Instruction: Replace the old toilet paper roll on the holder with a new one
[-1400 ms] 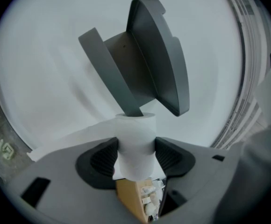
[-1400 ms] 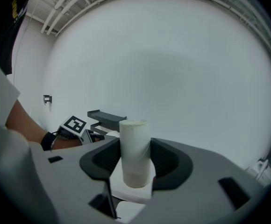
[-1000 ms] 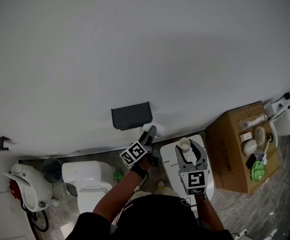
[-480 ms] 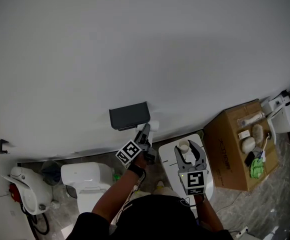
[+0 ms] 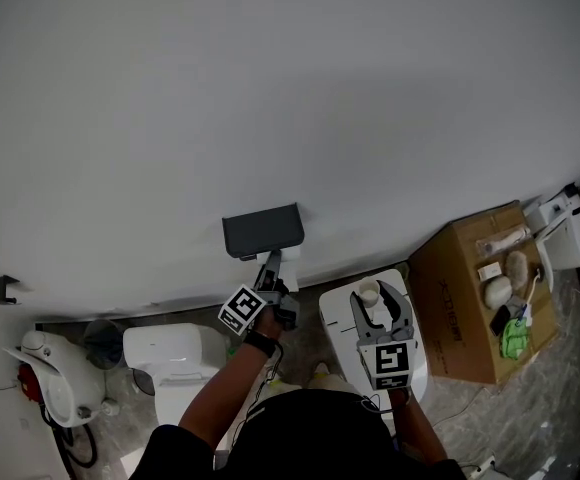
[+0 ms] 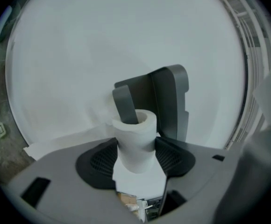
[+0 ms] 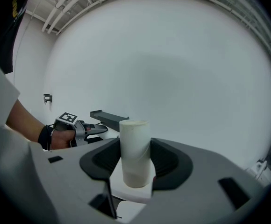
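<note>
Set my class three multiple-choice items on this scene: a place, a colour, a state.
1. The left gripper's roll is: A at the holder; B on the toilet; C in the box.
2. The holder is: A white; B dark grey; C red.
3. The right gripper's jaws are: A open, empty; B shut on a white roll; C out of view.
Answers: A, the holder's arm meets its hollow; B, it shows dark against the white wall; B, the pads press it.

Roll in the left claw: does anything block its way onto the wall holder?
Nothing visible does. The bar of the holder seems to enter the hole of the roll, with no other thing between them. The second roll sits in the right claw, off to the side.
</note>
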`<state>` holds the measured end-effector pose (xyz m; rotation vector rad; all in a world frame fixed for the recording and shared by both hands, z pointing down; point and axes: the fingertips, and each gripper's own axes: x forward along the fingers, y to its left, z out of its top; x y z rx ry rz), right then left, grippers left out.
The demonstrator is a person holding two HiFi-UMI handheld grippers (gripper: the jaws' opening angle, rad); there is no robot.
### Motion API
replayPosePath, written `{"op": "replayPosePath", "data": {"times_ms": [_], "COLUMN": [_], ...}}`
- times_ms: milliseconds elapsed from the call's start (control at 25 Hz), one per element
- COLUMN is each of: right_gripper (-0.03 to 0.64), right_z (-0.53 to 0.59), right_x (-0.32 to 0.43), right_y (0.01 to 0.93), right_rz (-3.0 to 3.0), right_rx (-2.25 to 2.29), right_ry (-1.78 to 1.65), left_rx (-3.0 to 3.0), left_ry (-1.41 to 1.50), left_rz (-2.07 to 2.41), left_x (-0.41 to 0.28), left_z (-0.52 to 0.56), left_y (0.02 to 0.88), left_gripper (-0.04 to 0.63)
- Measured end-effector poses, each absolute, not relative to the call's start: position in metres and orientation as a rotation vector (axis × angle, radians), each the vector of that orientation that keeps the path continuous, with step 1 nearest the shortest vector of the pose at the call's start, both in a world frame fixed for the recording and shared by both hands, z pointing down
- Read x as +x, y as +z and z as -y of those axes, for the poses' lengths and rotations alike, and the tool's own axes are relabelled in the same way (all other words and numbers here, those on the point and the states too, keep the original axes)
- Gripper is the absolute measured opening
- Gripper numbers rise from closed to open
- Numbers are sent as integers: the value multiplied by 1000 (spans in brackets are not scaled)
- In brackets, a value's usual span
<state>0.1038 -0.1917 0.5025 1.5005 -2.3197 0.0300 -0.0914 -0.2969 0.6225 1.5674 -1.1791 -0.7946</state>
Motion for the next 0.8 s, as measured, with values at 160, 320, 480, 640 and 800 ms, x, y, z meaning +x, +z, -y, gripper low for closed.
{"op": "replayPosePath", "data": {"times_ms": [160, 320, 480, 640, 800], "right_gripper": [198, 198, 198, 198, 198], "right_z": [192, 193, 189, 189, 186], "right_x": [90, 78, 70, 62, 57], "right_y": [501, 500, 502, 496, 495], "right_rz": [2350, 2371, 2390, 2439, 2468], "right_rx": [1460, 1425, 1403, 1401, 1417], "right_ry": [12, -2, 5, -6, 10], "left_rx": [1550, 1556, 1553, 1500, 1511], "left_ry": [-814, -813, -814, -773, -748], "left_rz": [1204, 1236, 1257, 1302, 1308], "left_x": [-105, -123, -131, -135, -150], "left_z": [294, 290, 286, 276, 243], "left_y": [623, 622, 622, 631, 632], "left_gripper": [259, 262, 262, 314, 327]}}
